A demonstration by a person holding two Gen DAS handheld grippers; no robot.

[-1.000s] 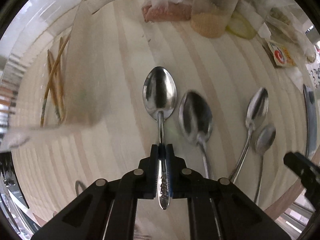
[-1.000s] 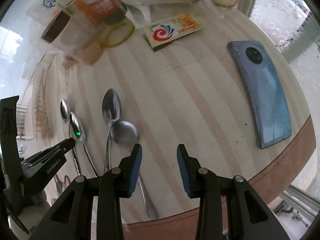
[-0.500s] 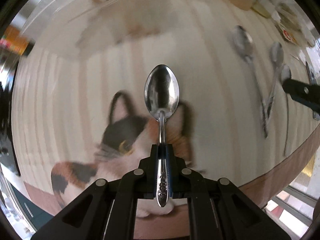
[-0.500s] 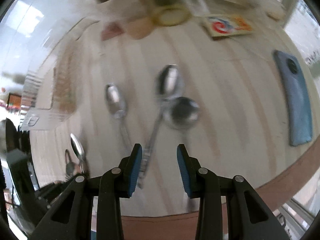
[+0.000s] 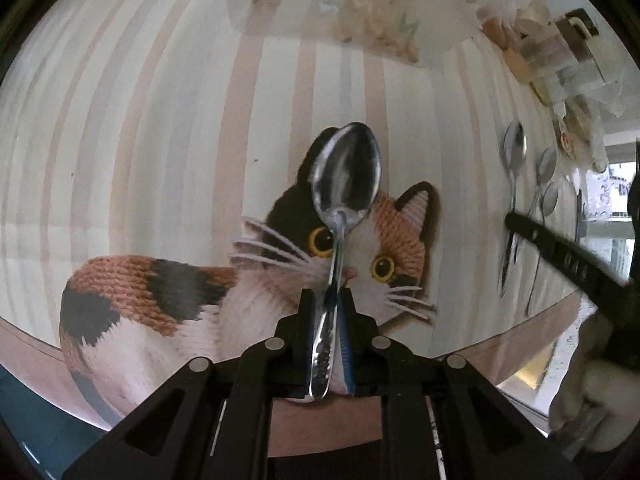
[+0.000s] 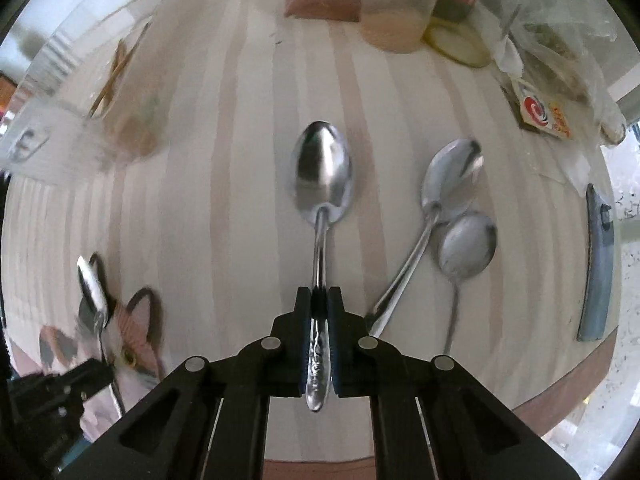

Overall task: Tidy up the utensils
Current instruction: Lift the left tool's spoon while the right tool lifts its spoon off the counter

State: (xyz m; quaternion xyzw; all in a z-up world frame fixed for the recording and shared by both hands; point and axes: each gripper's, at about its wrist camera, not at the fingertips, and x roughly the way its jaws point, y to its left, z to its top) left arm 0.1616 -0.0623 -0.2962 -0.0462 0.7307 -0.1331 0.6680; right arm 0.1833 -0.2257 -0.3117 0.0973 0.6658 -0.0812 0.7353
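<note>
In the left wrist view my left gripper point(image 5: 326, 300) hangs over a cat-picture mat point(image 5: 160, 300). A steel spoon point(image 5: 346, 176) has its handle between the jaws, which are starting to open, and it leans to the right. In the right wrist view my right gripper point(image 6: 319, 296) is shut on the handle of a second spoon point(image 6: 324, 176), whose bowl lies on the striped table point(image 6: 224, 200). Two more spoons point(image 6: 452, 176) point(image 6: 468, 246) lie crossed to its right. The left gripper point(image 6: 96, 372) shows at lower left.
Jars and plastic bags point(image 6: 400, 20) crowd the back of the table. Bagged chopsticks point(image 6: 116, 68) lie at the far left and a red-and-white packet point(image 6: 540, 114) at the right. A blue phone point(image 6: 598, 272) rests near the right rim. The table's edge curves along the bottom.
My left gripper carried its spoon away from the other spoons to above the cat mat, and the spoon now leans. My right gripper moved left over a lying spoon and shut on its handle.
</note>
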